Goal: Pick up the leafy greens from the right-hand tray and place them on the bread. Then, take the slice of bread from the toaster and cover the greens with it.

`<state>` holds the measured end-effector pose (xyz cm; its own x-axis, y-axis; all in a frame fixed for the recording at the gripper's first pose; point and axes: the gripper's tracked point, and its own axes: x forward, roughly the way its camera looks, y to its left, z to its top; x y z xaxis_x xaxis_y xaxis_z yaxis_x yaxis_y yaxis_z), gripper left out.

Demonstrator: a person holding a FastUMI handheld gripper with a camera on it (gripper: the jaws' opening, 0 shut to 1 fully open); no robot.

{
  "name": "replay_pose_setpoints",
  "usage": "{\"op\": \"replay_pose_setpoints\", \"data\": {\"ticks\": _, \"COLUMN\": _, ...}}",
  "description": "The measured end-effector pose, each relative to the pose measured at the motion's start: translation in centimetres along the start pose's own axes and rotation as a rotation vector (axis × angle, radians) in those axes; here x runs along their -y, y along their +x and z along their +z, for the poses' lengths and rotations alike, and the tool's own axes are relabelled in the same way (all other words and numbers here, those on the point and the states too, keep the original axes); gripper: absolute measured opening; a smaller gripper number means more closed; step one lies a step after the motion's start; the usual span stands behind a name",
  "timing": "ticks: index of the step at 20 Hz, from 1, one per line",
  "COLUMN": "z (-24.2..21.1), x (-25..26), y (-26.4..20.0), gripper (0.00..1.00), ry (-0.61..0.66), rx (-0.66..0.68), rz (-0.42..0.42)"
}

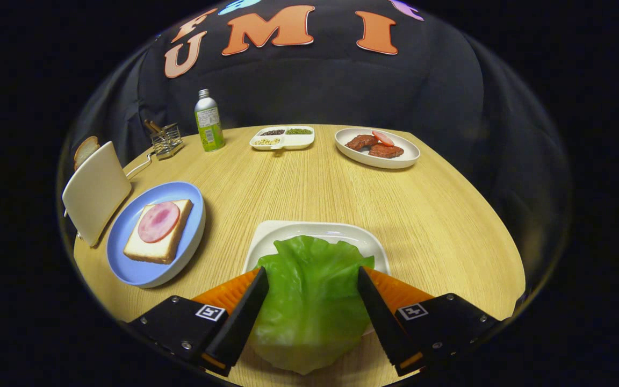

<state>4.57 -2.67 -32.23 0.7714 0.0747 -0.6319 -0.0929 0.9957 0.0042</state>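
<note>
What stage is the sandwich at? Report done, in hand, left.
Done: nothing is stacked yet; the bread on the blue plate carries only a pink ham slice. In hand: the gripper has its fingers on either side of the lettuce leaf over the white tray. Left: lettuce onto the bread, then the slice in the toaster on top.

The tool (313, 277) stands with its fingers spread on either side of the pale green leaf (312, 301), which fills the gap between them and overhangs the white rectangular tray (288, 232). Ahead of that tray the light wooden worktop (299, 183) lies bare, a broad lane. Left of it, the blue round plate (127, 252) with the ham-topped bread slice (158, 230) sits just beside the cream toaster (96, 191). A green bottle (209, 121), a divided white dish (283, 137) and an oval plate of meat (376, 148) line the far edge.
</note>
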Motion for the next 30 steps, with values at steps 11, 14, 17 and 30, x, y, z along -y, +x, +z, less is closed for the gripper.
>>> {"op": "replay_pose_setpoints", "data": {"ticks": 11, "z": 0.1, "x": 0.3, "y": 0.0, "gripper": 0.69, "ry": 0.002, "rx": -0.034, "rz": -0.011}}
{"op": "replay_pose_setpoints", "data": {"ticks": 14, "z": 0.2, "x": 0.1, "y": 0.1, "gripper": 0.51, "ry": -0.003, "rx": -0.038, "rz": -0.021}}
{"op": "replay_pose_setpoints", "data": {"ticks": 17, "z": 0.6, "x": 0.5, "y": 0.1, "gripper": 0.13, "ry": -0.037, "rx": -0.047, "rz": -0.063}}
{"op": "replay_pose_setpoints", "data": {"ticks": 30, "z": 7.4, "x": -5.0, "y": -5.0, "gripper": 0.02, "ry": -0.075, "rx": 0.089, "rz": -0.035}}
